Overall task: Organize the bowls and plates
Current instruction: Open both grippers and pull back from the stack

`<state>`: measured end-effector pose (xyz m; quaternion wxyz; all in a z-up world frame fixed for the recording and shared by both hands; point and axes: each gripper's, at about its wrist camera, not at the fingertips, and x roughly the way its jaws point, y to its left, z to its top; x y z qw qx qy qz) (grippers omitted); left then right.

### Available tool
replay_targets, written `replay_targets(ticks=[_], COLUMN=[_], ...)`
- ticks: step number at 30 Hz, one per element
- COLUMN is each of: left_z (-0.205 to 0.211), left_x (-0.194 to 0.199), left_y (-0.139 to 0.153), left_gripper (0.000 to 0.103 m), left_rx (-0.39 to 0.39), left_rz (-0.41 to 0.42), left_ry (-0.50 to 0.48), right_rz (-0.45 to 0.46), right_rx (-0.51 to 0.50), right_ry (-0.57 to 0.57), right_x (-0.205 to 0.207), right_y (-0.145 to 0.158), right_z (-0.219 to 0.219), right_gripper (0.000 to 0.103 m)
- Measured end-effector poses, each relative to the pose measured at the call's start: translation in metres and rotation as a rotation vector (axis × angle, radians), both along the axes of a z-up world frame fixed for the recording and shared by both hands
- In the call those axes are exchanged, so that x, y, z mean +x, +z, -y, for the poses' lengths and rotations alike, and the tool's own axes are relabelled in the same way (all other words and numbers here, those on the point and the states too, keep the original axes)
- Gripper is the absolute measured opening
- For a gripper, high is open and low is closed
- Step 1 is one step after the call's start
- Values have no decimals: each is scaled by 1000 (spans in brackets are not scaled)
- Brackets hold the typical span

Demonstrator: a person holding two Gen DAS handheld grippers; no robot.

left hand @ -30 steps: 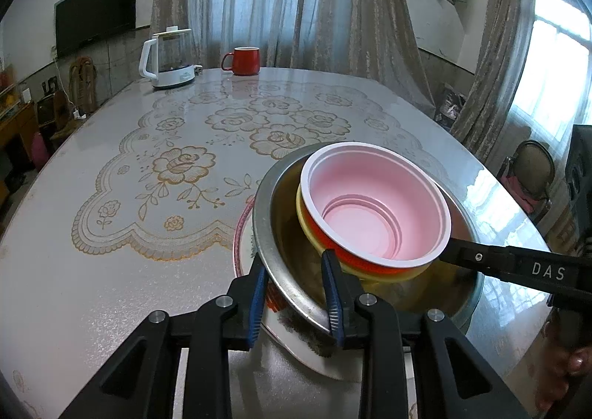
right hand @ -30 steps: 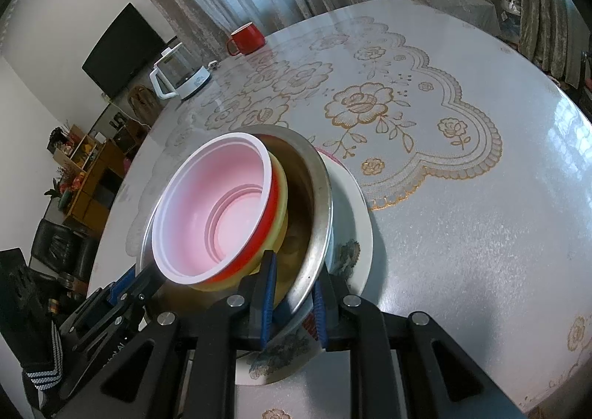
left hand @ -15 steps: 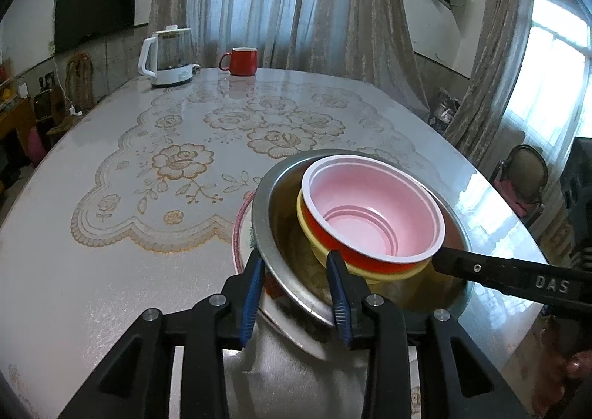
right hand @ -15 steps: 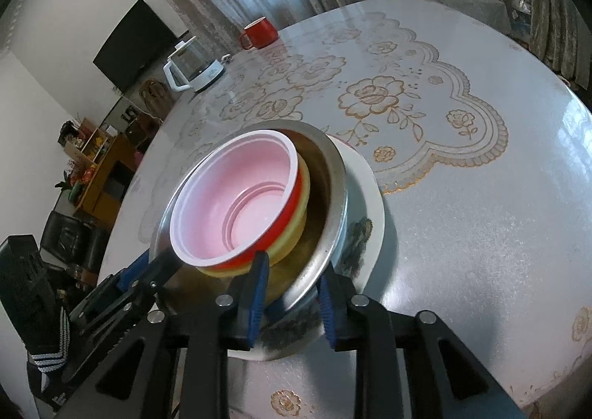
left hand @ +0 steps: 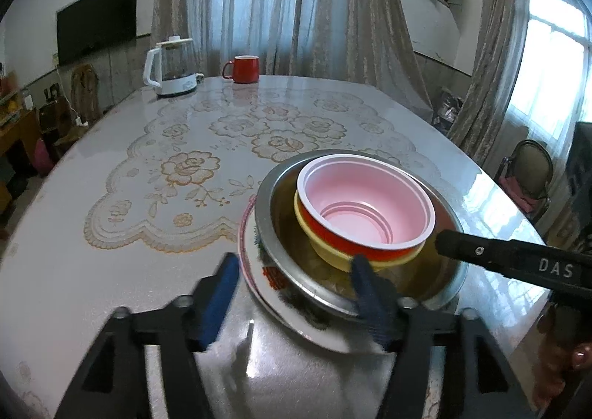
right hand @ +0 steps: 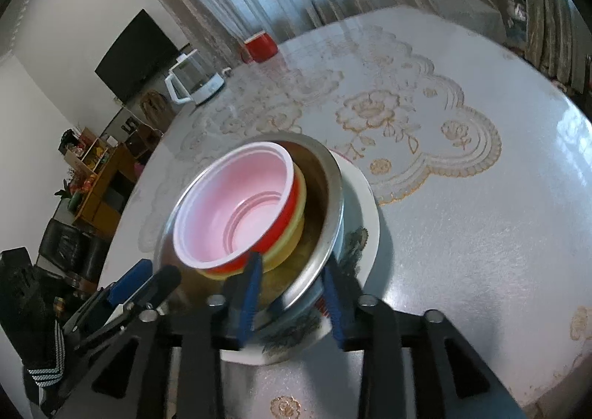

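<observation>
A stack stands on the table: a white patterned plate (left hand: pixel 281 293) (right hand: pixel 364 226) at the bottom, a steel bowl (left hand: pixel 273 204) (right hand: pixel 329 197) on it, then a yellow bowl (left hand: pixel 325 252) (right hand: pixel 292 245), then a red bowl with a pink inside (left hand: pixel 364 210) (right hand: pixel 236 204). My left gripper (left hand: pixel 292 287) is open at the stack's near rim, its fingers apart and blurred. My right gripper (right hand: pixel 292 282) is open, its fingers on either side of the steel bowl's rim. Its finger shows in the left wrist view (left hand: pixel 510 261).
A white kettle (left hand: pixel 170 65) (right hand: pixel 194 80) and a red mug (left hand: pixel 242 69) (right hand: pixel 261 45) stand at the far end of the table. A lace-pattern cloth (left hand: pixel 192 174) covers the table's middle. A chair (left hand: pixel 529 174) stands by the window at the right.
Both grippers have opened and let go of the steel bowl's rim. Both have drawn back a little from the stack, which rests on the table.
</observation>
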<state>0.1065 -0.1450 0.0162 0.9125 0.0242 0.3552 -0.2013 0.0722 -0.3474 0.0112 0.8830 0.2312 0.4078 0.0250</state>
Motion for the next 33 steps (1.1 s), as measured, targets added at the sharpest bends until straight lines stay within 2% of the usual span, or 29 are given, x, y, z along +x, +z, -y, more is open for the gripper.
replay_targets(ticks=[2,7,12,13,16,19,21,27,33], left_z=[-4,-15,-25,-27,-33,-35,-37,-47,-51], left_x=[-5,-20,-40,-45,-58,-67,-73,-83,-93], left_y=[1,3,10,12,15,15,14,13,14], left_gripper=[74,84,102,102,103,103,103,103,103], left_rx=[1,-4,4,3,15,70,90,55,138], left_rz=[4,6,37,47,67,83,94,69,104], left_ry=[1,11,17,19,30,51,68,74,147], right_rz=[16,58,110,123,162,167,173,202,216], right_rx=[-47,-145,-212,-226,-266,-270,-288,-349,-374], right_ry=[-3,-23,-21,-16,-20,-26,-31,-42,-98], right_x=[-7,-27,-46,-50,-63,-71,-77,-92,-97], right_y=[5,16,25,26,26,22,18,17,21], right_z=[-3,-9,-24,-29,-45,-53,-59,-74,-75], right_gripper=[40,42,55,60,62,67,68,69,73])
